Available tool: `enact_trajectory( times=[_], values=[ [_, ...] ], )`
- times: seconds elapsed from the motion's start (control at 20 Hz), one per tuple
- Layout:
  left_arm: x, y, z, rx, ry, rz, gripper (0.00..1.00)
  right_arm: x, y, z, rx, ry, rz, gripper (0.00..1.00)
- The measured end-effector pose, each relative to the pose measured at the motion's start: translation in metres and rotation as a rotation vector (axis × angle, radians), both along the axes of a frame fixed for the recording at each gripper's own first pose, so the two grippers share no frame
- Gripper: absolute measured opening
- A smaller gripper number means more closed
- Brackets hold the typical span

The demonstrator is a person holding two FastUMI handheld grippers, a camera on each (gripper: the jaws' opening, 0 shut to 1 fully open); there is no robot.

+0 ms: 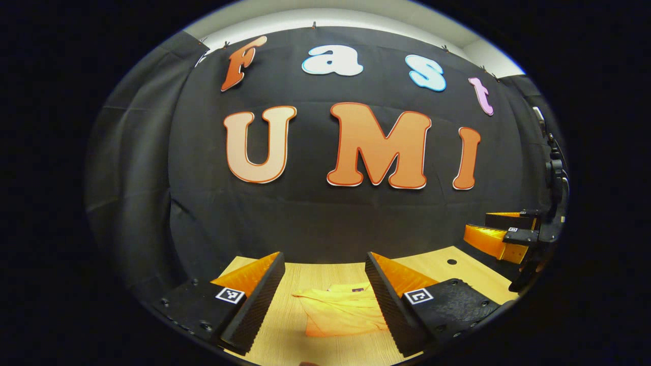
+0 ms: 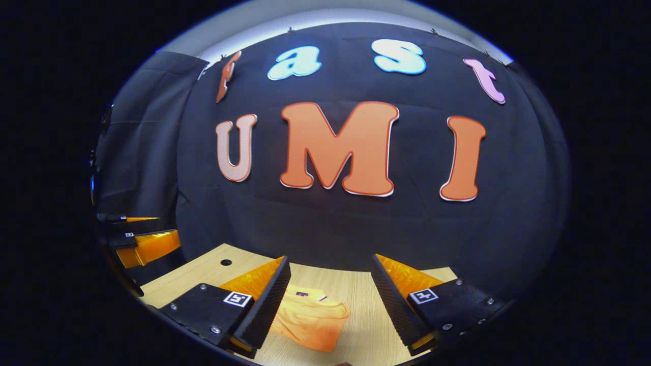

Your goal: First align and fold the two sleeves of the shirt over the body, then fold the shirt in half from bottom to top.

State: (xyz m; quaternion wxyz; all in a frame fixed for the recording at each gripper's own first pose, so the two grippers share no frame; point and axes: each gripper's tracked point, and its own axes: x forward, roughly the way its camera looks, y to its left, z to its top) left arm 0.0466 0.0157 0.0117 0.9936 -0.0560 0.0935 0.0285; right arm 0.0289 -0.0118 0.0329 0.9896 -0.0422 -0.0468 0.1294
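Note:
A small orange shirt (image 1: pixel 339 310) lies flat on the wooden table (image 1: pixel 447 272), folded into a compact shape with its collar toward the wall. My left gripper (image 1: pixel 320 305) hovers above it, open, with nothing between the fingers. In the right gripper view the same shirt (image 2: pixel 310 317) lies below and slightly left of centre. My right gripper (image 2: pixel 330 305) is open too, held above the table. The right gripper (image 1: pixel 501 236) also shows at the right edge of the left gripper view, and the left gripper (image 2: pixel 140 241) at the left edge of the right gripper view.
The table (image 2: pixel 356 290) runs back to the black cloth wall. A small round hole (image 1: pixel 451 262) sits in the tabletop near its back edge, seen as well as the hole (image 2: pixel 226 262) in the right gripper view.

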Motion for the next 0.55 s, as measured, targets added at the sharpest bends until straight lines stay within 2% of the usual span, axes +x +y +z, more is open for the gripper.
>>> enact_trajectory(
  times=[0.1,0.4,0.45,0.55],
  values=[
    [-0.016,-0.008,0.005,0.006,-0.018,0.0,0.98,-0.022,0.001,0.002,0.001,-0.013,0.023,0.97],
    [-0.061,-0.038,0.025,0.014,-0.125,-0.004,0.99,-0.059,0.005,-0.008,0.048,-0.036,0.09,0.98],
    [-0.068,-0.044,0.027,0.025,-0.134,-0.002,0.95,-0.064,0.006,-0.011,0.053,-0.031,0.105,0.98],
    [-0.08,-0.051,0.028,0.051,-0.141,0.006,0.95,-0.073,0.003,-0.012,0.056,-0.046,0.114,0.97]
  ],
)
